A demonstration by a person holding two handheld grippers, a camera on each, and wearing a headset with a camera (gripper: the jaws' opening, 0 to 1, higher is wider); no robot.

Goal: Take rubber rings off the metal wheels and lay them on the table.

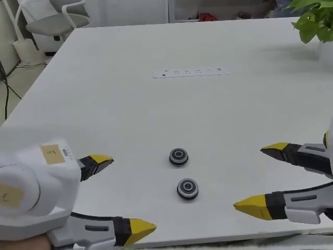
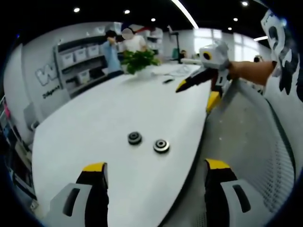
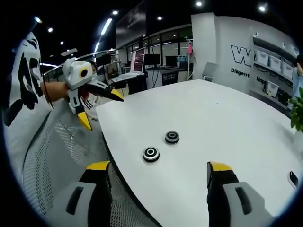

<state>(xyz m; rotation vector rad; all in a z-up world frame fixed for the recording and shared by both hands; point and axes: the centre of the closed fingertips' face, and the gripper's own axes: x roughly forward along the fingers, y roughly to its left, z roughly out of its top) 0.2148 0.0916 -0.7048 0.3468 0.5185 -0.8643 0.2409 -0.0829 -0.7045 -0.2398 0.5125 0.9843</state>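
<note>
Two small metal wheels with dark rubber rings lie flat near the front of the white table (image 1: pixel 156 114): the farther wheel (image 1: pixel 178 156) and the nearer wheel (image 1: pixel 187 188). They show again as the two wheels (image 2: pixel 135 138) (image 2: pixel 161 145) in the left gripper view and as wheels (image 3: pixel 172 137) (image 3: pixel 151 153) in the right gripper view. My left gripper (image 1: pixel 125 195) hovers open at the front left, its yellow-tipped jaws wide apart. My right gripper (image 1: pixel 255 177) hovers open at the front right. Neither touches a wheel.
A white strip with small marks (image 1: pixel 190 72) lies across the middle of the table. A green plant (image 1: pixel 315 21) stands at the far right corner. An office chair (image 1: pixel 54 18) is beyond the far left edge. People stand far off by shelves (image 2: pixel 118 45).
</note>
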